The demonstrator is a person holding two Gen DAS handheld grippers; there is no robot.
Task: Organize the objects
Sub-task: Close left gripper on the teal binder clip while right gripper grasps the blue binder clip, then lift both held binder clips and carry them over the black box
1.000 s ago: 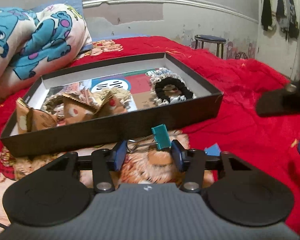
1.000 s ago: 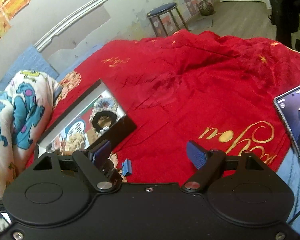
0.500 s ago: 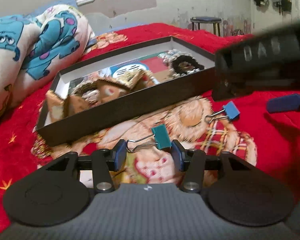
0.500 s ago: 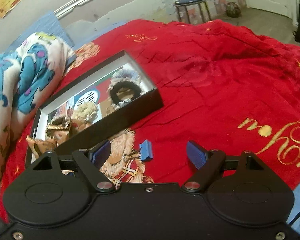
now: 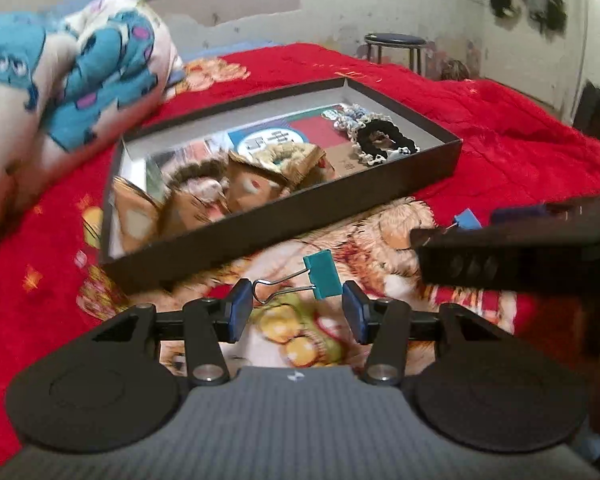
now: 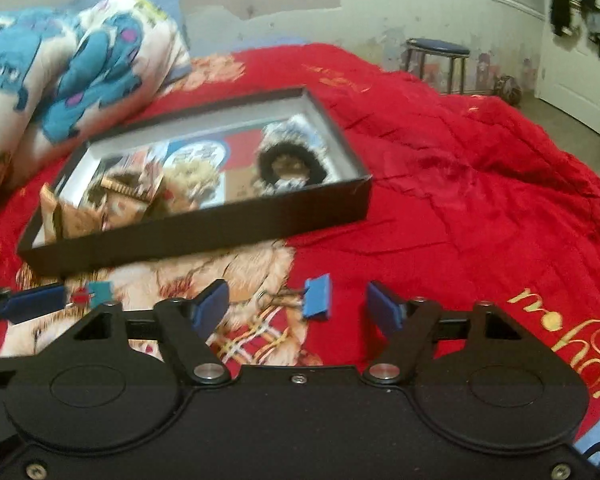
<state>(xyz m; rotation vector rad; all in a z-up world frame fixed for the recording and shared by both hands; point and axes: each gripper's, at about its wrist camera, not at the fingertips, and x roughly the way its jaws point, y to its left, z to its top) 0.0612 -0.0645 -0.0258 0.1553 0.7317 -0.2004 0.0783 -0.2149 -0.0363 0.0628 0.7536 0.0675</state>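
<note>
Your left fingers (image 5: 296, 304) hold the teal binder clip (image 5: 320, 274) by its wire handles and body, the same half-closed grip as a second ago. Your right fingers (image 6: 296, 306) have just been narrowing around the blue binder clip (image 6: 318, 295), which lies on the bed between them; the pads do not yet press it, so it is not gripped.

What changed: the right gripper has swung in from the open red bedspread (image 6: 460, 184) to line up on the blue clip. In the left view it has crossed from 1 o'clock to 3 o'clock. I judge you are about to have a clip in each hand, ready for the box.

There is no surface here: the work sits on a bed with a bear-print patch under the clips. A monster-print quilt (image 5: 80, 64) is heaped at 10 o'clock. The black box (image 5: 284, 216) lies at 12 o'clock, holding gold packets at its near left and a black scrunchie (image 5: 384, 140) at its far right. A stool (image 6: 438, 62) stands by the scuffed wall at 1 o'clock.
</note>
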